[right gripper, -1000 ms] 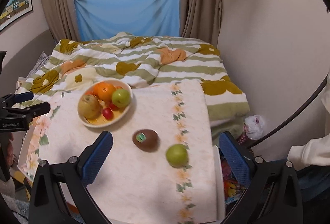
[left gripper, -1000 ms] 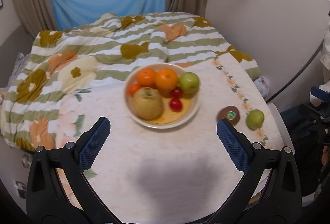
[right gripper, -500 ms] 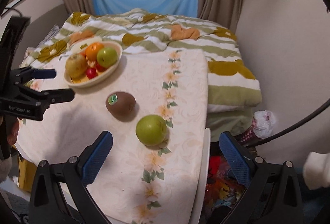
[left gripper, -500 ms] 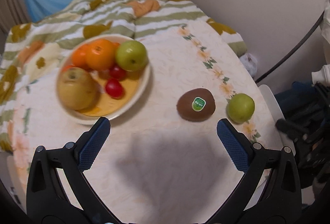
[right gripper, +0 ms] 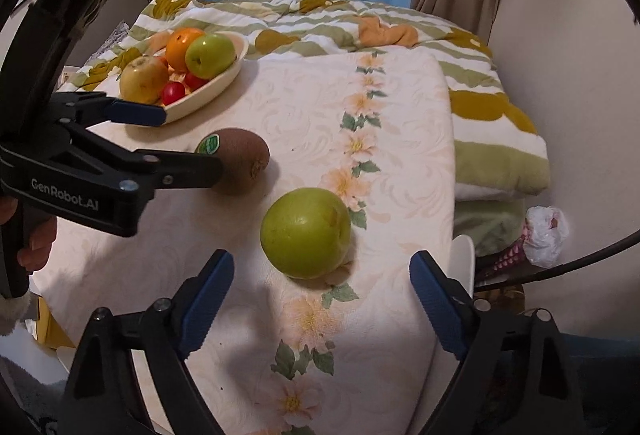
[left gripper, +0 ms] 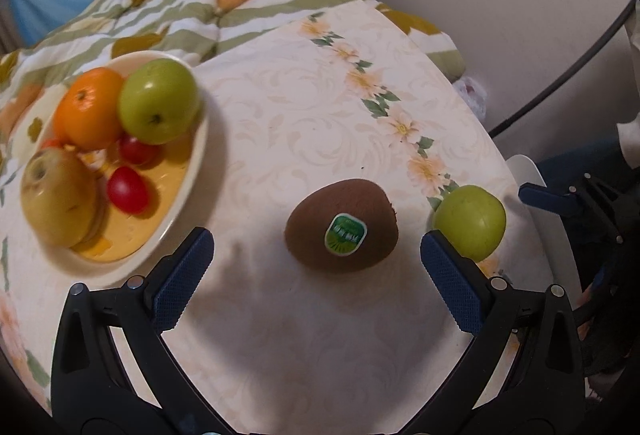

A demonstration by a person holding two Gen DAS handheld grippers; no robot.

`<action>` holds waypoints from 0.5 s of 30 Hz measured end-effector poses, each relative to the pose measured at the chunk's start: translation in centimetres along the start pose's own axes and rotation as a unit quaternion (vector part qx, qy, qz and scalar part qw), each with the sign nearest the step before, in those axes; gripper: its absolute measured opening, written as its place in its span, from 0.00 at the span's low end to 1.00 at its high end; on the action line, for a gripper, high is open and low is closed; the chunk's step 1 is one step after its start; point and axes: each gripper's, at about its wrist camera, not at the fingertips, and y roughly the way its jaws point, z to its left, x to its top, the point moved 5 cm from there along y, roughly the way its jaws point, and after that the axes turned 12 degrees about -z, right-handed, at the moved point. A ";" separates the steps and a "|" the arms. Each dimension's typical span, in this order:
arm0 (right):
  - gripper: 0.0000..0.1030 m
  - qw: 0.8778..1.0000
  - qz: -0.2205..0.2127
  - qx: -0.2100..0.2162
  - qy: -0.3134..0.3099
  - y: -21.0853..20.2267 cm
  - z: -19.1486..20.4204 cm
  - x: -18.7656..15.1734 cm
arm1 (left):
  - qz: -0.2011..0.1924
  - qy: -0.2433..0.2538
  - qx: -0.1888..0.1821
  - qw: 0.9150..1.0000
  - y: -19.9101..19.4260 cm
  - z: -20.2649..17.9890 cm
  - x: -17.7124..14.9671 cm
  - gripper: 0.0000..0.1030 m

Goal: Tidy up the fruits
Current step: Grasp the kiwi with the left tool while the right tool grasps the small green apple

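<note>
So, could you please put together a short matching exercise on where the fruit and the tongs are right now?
Things:
1. kiwi
2. orange
3. loose green apple
4. left tongs

Places or states:
A. in the bowl
B. on the tablecloth's flower border, ahead of the right tongs
C. wears a green sticker, on the cloth
D. open, empty

Pairs: 1-C, 2-A, 3-B, 4-D

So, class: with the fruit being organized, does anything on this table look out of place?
Yes. The kiwi and a green apple lie loose on the tablecloth, apart from the bowl that holds the other fruit. Nothing looks spilled or damaged.
</note>
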 end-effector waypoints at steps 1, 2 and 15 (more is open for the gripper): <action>0.82 1.000 0.002 0.000 0.001 0.2 -0.1 0.0 | 0.003 0.004 -0.002 1.000 0.4 -0.1 0.1 1.00; 0.78 1.000 0.003 0.001 0.002 0.4 -0.1 -0.1 | 0.004 0.006 -0.003 1.000 0.5 -0.2 0.1 1.00; 0.62 1.000 0.018 0.013 0.005 1.9 0.2 -0.2 | 0.038 0.028 -0.035 0.998 2.5 -1.4 -0.4 0.71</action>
